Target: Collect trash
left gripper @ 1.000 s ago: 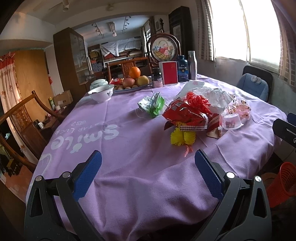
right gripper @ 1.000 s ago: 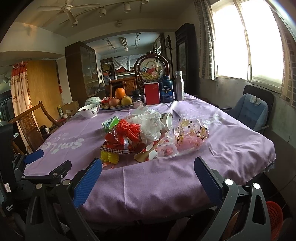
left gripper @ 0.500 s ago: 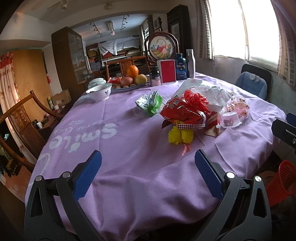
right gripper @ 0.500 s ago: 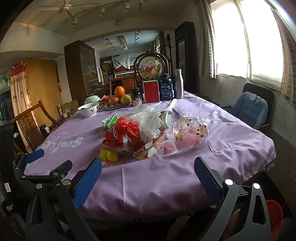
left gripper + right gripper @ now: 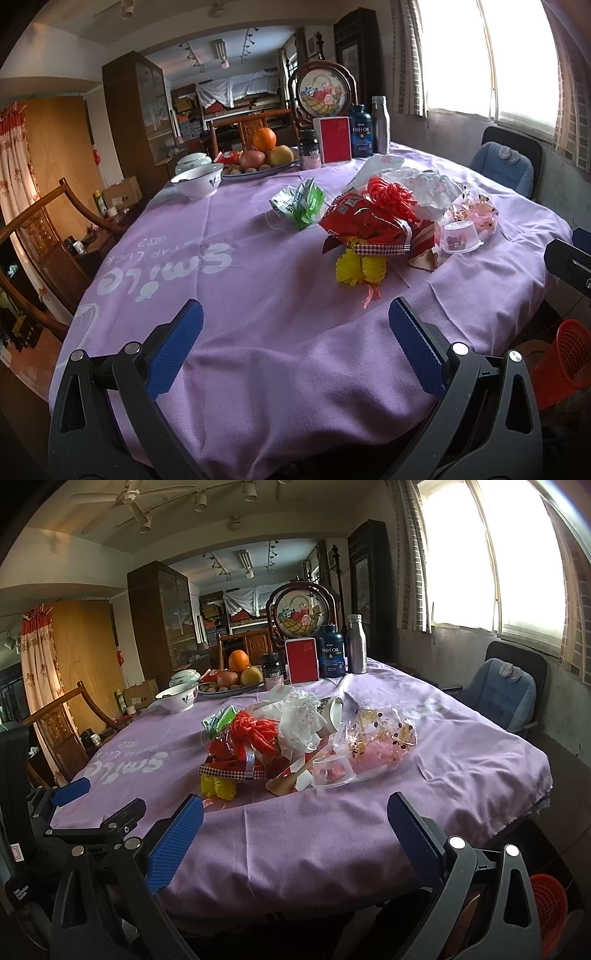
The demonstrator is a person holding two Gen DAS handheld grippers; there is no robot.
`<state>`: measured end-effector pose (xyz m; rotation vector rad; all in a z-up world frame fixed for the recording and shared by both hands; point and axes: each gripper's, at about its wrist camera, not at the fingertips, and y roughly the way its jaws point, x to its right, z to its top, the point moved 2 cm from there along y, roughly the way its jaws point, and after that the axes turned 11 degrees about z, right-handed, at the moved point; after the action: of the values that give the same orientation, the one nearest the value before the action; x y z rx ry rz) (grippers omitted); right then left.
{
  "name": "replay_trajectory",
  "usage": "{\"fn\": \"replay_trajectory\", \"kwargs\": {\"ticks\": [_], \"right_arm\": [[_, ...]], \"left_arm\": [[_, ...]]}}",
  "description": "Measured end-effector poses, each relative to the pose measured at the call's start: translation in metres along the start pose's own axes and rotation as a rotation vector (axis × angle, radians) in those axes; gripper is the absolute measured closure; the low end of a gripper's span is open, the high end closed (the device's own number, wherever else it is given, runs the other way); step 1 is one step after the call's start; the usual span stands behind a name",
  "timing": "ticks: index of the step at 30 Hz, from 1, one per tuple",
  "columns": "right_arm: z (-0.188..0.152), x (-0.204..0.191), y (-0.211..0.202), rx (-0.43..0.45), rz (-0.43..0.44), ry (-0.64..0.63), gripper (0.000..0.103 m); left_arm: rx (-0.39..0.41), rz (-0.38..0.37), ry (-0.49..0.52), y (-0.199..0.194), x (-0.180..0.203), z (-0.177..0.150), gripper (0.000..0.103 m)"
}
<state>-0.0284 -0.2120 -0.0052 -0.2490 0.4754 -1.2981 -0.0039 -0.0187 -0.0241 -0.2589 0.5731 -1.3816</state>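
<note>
A pile of trash lies on the purple tablecloth (image 5: 221, 295): a red wrapper with red mesh (image 5: 373, 218), a yellow bit (image 5: 360, 269), a green-white packet (image 5: 301, 201), a white plastic bag (image 5: 428, 188), a clear cup (image 5: 461, 238) and a pink floral wrapper (image 5: 476, 210). The same pile shows in the right wrist view (image 5: 295, 746). My left gripper (image 5: 295, 347) is open and empty above the table's near edge. My right gripper (image 5: 295, 830) is open and empty, to the right of the left one. A red mesh basket (image 5: 565, 362) stands on the floor at the right.
At the back of the table stand a white bowl (image 5: 199, 181), a fruit plate (image 5: 258, 162), a red box (image 5: 335, 139), bottles (image 5: 380, 123) and a framed picture (image 5: 324, 90). A wooden chair (image 5: 44, 229) is left, a blue chair (image 5: 506, 166) right.
Both grippers have drawn slightly closer to the table and pile. Both stay open and empty.
</note>
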Motion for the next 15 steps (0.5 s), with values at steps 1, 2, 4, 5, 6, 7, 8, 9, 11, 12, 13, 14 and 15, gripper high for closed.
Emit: {"fn": "replay_trajectory", "kwargs": {"ticks": [1,2,4,5,6,7,8,9,11,12,13,14,15], "right_arm": [[-0.0001,0.0000,0.0001,0.000,-0.001,0.000,0.006],[0.0004,0.0003,0.0001,-0.001,0.000,-0.001,0.006],[0.0000,0.0004,0.0001,-0.002,0.001,0.001,0.006],[-0.0002,0.0005,-0.0002,-0.003,0.003,0.002,0.006],[-0.0002,0.0007,0.0004,-0.002,0.003,0.003,0.006],[-0.0009,0.0010,0.0004,-0.003,0.003,0.004,0.006],[-0.0015,0.0007,0.0003,-0.003,0.003,0.004,0.006],[-0.0010,0.0010,0.0004,-0.002,0.003,0.004,0.006],[-0.0029,0.0009,-0.0001,-0.003,0.004,0.006,0.006],[-0.0023,0.0011,0.0001,-0.003,0.004,0.005,0.006],[-0.0019,0.0013,0.0002,-0.003,0.004,0.005,0.006],[-0.0029,0.0009,0.0001,-0.005,0.004,0.006,0.006],[-0.0040,0.0015,0.0000,-0.006,0.005,0.008,0.006]], "left_arm": [[0.000,-0.001,0.001,0.0004,0.0001,-0.0002,0.006],[-0.001,-0.001,0.001,0.0006,0.0001,-0.0007,0.006],[-0.002,-0.002,0.003,0.0011,0.0006,-0.0008,0.006],[-0.003,-0.003,0.004,0.0013,0.0005,-0.0012,0.006],[-0.003,-0.004,0.004,0.0015,0.0003,-0.0016,0.006],[-0.003,-0.003,0.005,0.0017,0.0002,-0.0021,0.006],[-0.004,-0.004,0.006,0.0012,0.0013,-0.0009,0.006],[-0.005,-0.004,0.006,0.0014,0.0012,-0.0013,0.006],[-0.010,-0.006,0.006,0.0023,0.0010,-0.0021,0.006],[-0.012,-0.008,0.006,0.0024,0.0022,-0.0014,0.006],[-0.014,-0.009,0.007,0.0029,0.0022,-0.0018,0.006],[-0.017,-0.010,0.007,0.0033,0.0022,-0.0022,0.006],[-0.019,-0.010,0.008,0.0038,0.0022,-0.0026,0.006]]}}
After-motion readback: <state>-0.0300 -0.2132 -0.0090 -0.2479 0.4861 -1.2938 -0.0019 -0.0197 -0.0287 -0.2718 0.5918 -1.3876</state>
